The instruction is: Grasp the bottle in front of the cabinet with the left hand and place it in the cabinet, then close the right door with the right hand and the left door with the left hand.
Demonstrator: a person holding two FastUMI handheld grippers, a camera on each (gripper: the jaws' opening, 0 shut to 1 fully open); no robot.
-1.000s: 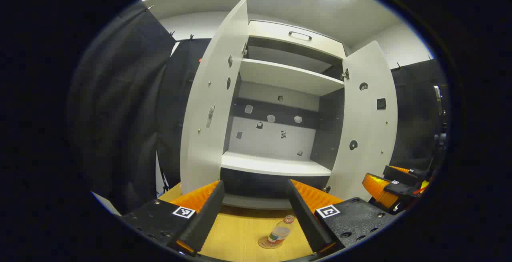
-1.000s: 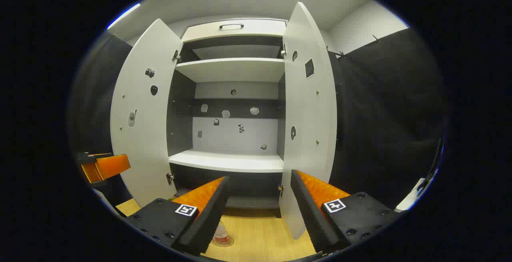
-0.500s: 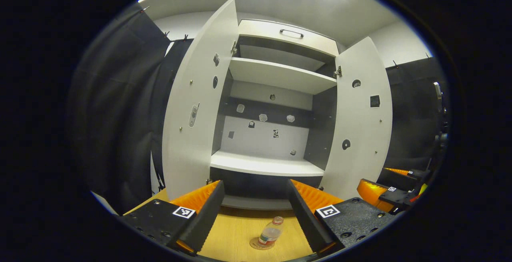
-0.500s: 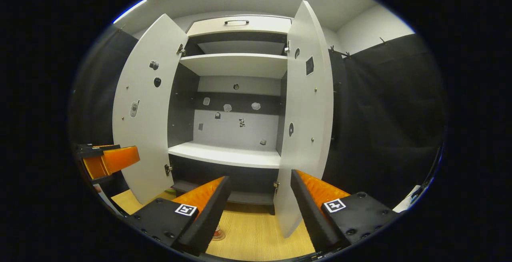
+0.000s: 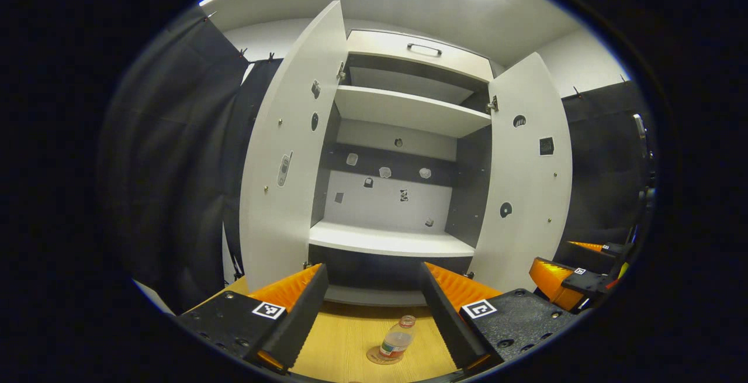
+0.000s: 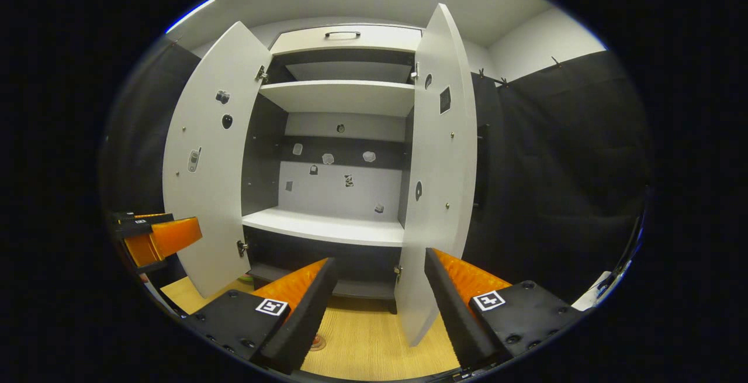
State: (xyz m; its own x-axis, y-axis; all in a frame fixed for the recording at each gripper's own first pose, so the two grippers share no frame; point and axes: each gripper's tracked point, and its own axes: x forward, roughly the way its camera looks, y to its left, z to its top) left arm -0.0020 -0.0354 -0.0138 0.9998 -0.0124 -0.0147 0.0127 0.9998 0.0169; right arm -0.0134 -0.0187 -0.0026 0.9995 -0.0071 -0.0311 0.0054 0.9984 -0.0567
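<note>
The small clear plastic bottle (image 5: 396, 341) stands upright on the wooden table (image 5: 345, 342) before the open cabinet (image 5: 403, 114), between the left hand-held gripper (image 5: 371, 307)'s wide-spread fingers. Likely light, slick, squashable: grip mid-body. The right hand-held gripper (image 6: 377, 304) gapes empty.

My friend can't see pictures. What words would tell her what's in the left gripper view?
A small clear bottle stands on a wooden floor, between the spread orange fingers of the left tool. Behind it, a white cabinet has both doors open and bare shelves. The right tool is at the right edge.
</note>
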